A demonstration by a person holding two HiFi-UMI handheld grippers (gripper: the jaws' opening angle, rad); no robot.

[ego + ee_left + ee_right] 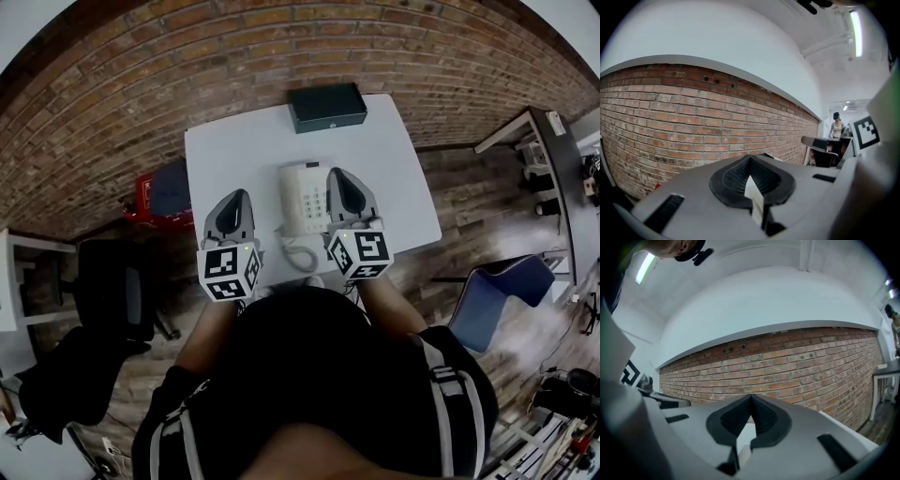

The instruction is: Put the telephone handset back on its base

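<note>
1. The white handset (292,195) appears to lie along the left side of its base (316,201), mid-way across the white table (398,159). Its coiled cord (300,253) trails toward the person. It shows too small to confirm it is seated.
2. The left gripper (235,195) and right gripper (337,172) flank the phone, raised and aimed at the brick wall (281,47). Each has its jaws pressed together on nothing.
3. Judged from this, the scene fits a handset already home or one resting loosely. Only the cradle fit would decide.
</note>
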